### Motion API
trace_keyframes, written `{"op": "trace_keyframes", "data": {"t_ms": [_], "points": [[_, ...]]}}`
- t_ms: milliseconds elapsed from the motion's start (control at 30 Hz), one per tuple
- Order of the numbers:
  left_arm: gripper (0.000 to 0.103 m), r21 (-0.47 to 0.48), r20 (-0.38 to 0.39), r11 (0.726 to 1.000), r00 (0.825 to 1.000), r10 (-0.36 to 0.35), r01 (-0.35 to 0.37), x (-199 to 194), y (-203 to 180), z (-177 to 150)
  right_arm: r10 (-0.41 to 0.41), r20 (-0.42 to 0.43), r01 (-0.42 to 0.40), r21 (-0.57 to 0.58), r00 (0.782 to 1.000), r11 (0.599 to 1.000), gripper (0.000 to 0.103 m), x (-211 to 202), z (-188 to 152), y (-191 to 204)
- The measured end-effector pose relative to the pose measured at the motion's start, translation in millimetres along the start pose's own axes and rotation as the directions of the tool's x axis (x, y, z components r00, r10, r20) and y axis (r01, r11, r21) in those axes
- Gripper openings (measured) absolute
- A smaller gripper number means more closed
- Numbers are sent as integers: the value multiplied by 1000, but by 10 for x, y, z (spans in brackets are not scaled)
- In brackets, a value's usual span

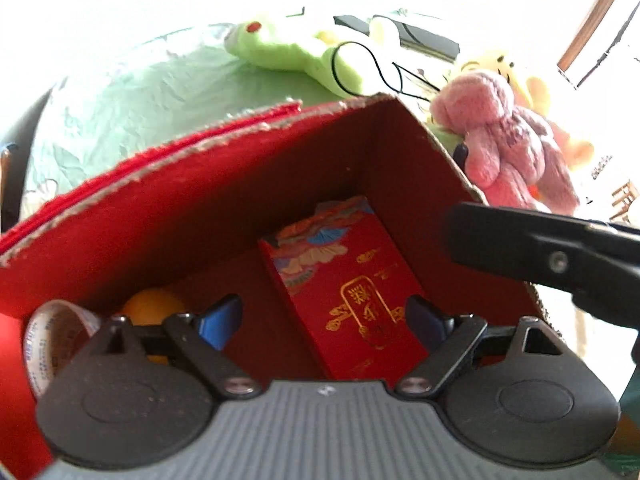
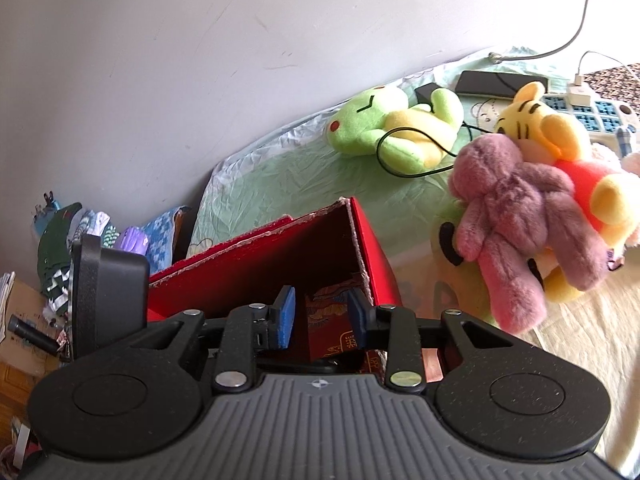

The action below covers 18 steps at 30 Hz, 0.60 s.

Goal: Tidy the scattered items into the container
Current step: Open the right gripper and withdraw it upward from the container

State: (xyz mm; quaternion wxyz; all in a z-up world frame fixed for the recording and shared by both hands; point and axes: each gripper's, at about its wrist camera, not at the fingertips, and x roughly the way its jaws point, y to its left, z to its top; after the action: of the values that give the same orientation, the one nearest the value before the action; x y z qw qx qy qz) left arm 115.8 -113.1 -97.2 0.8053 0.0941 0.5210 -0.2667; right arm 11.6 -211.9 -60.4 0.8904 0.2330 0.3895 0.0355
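The container is a red cardboard box (image 1: 224, 184), also in the right wrist view (image 2: 256, 264). Inside it lie a red packet with gold print (image 1: 352, 292), an orange ball (image 1: 154, 308) and a tape roll (image 1: 52, 340). My left gripper (image 1: 324, 320) is open above the box interior, over the red packet, holding nothing. My right gripper (image 2: 320, 316) is open and empty over the box's right corner. A pink plush bear (image 2: 516, 224), a yellow tiger plush (image 2: 560, 136) and a green frog plush (image 2: 392, 128) lie on the bed beyond the box.
A green sheet (image 2: 288, 184) covers the bed against a grey wall. A phone (image 2: 500, 82), power strip (image 2: 584, 108) and black cable (image 2: 416, 148) lie at the back. Clothes (image 2: 80, 236) are piled on the left. The other gripper's body shows at the left (image 2: 108, 292).
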Motion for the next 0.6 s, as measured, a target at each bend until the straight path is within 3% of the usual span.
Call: {"op": "trace_keyframes", "data": {"t_ms": [267, 600], "points": [[88, -10, 112, 995, 989, 96, -95, -24, 14, -85, -52, 65, 53, -20, 997, 998, 33, -180, -136, 25], [88, -101, 140, 976, 968, 206, -193, -327, 140, -293, -35, 66, 40, -63, 997, 997, 33, -189, -300, 93]]}}
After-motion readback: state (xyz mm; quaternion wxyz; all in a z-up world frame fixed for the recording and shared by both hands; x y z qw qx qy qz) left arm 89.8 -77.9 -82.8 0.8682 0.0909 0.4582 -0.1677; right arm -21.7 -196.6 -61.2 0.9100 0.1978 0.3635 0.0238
